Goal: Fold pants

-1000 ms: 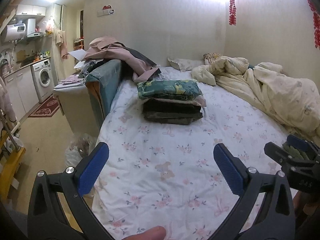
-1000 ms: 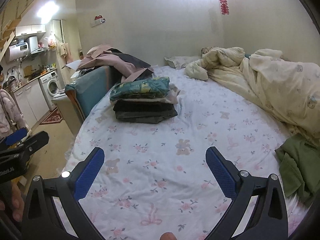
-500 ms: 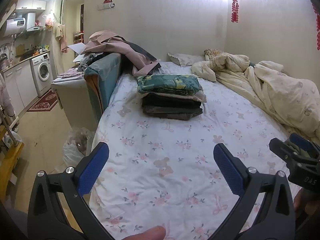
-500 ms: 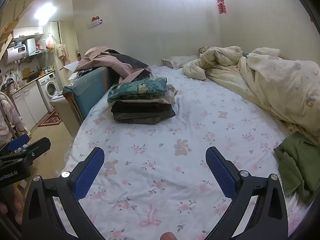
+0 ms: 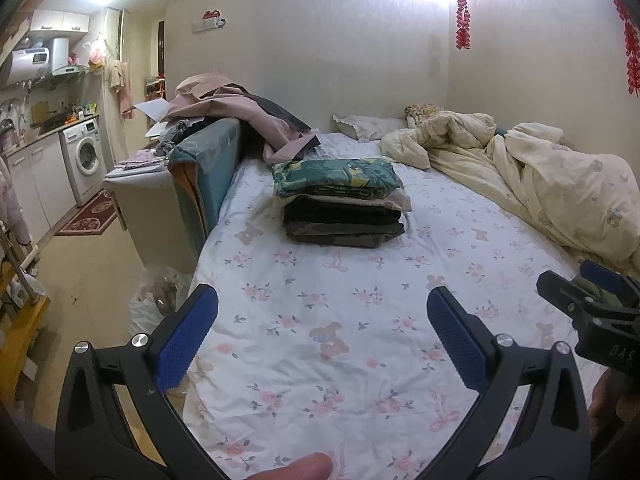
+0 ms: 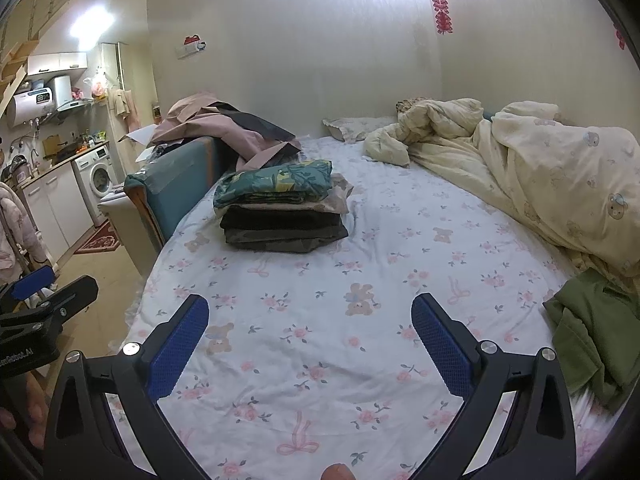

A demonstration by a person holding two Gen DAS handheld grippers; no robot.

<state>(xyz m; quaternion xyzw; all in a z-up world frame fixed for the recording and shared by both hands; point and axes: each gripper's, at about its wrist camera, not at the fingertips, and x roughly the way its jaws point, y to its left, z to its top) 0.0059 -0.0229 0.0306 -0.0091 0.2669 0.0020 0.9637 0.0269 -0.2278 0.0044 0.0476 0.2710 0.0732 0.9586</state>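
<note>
A crumpled olive-green garment (image 6: 596,328), likely the pants, lies at the right edge of the bed (image 6: 360,360) in the right wrist view; in the left wrist view only a sliver of it (image 5: 600,294) shows behind the other gripper. My left gripper (image 5: 322,336) is open and empty above the flowered sheet (image 5: 340,360) near the bed's front. My right gripper (image 6: 310,338) is open and empty, left of the green garment and apart from it. A stack of folded clothes (image 5: 342,208) sits mid-bed, also in the right wrist view (image 6: 282,210).
A rumpled cream duvet (image 6: 540,184) fills the bed's right side. Loose clothes (image 5: 240,108) are piled on a teal headboard-like panel (image 5: 208,168) at the left. The floor and a washing machine (image 5: 82,160) lie left of the bed.
Both grippers have drawn back a little and tilted; the folded stack sits slightly farther away in both views. Both stay open and empty.
</note>
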